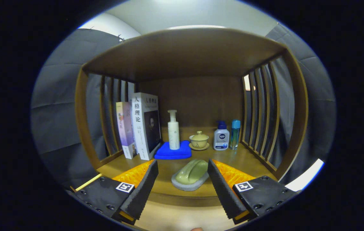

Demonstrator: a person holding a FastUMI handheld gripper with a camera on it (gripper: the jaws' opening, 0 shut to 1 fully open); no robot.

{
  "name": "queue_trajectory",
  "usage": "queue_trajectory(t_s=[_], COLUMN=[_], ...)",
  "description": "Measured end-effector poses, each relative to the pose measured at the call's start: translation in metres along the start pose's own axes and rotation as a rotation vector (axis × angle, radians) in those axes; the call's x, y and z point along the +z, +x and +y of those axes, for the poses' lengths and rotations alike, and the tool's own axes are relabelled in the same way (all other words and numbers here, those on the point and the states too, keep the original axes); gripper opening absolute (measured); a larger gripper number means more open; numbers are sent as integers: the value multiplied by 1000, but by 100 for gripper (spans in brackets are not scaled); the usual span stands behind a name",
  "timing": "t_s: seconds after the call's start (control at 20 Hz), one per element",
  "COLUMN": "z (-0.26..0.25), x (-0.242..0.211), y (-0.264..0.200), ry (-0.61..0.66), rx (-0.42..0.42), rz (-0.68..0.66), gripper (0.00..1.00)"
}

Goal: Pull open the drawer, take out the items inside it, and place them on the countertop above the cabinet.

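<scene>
Wooden countertop (239, 160) under a slatted shelf roof, grey booth cloth behind. Green scrub brush (191, 175) near its front edge, between the gripper's (183, 173) 2 spread fingers, untouched. Beyond the brush: blue cloth (173, 150) bearing a white pump bottle (173, 131), 2 books (138, 126), lidded cup (199, 140), 2 bottles (227, 136).

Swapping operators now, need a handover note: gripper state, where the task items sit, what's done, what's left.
Gripper: open, fingers spread, holding nothing.
Green scrub brush: lying on the countertop, between the fingers, touching neither as far as I can see.
Behind it on the countertop: blue cloth with a white pump bottle on it, lidded cup on a saucer, two small bottles, two books upright.
Done: the brush appears placed.
Left: the drawer isn't visible from here; check it for remaining items.
</scene>
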State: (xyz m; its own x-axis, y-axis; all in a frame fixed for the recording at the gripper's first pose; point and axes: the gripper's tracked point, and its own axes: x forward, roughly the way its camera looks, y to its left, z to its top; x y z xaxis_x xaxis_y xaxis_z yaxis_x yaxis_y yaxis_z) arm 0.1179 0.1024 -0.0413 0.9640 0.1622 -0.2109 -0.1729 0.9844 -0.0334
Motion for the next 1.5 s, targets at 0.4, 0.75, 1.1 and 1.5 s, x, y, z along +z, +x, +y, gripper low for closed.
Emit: queue_trajectory(t_s=[0.4, 0.75, 1.1, 1.5], z=[16, 24, 29, 39], x=[-13, -52, -111, -166], y=[-72, -120, -152, -164], ry=[-20, -71, -73, -68], rx=[-32, -32, -19, 4], rz=[-140, -167, -85, -4], gripper=[98, 98, 98, 99])
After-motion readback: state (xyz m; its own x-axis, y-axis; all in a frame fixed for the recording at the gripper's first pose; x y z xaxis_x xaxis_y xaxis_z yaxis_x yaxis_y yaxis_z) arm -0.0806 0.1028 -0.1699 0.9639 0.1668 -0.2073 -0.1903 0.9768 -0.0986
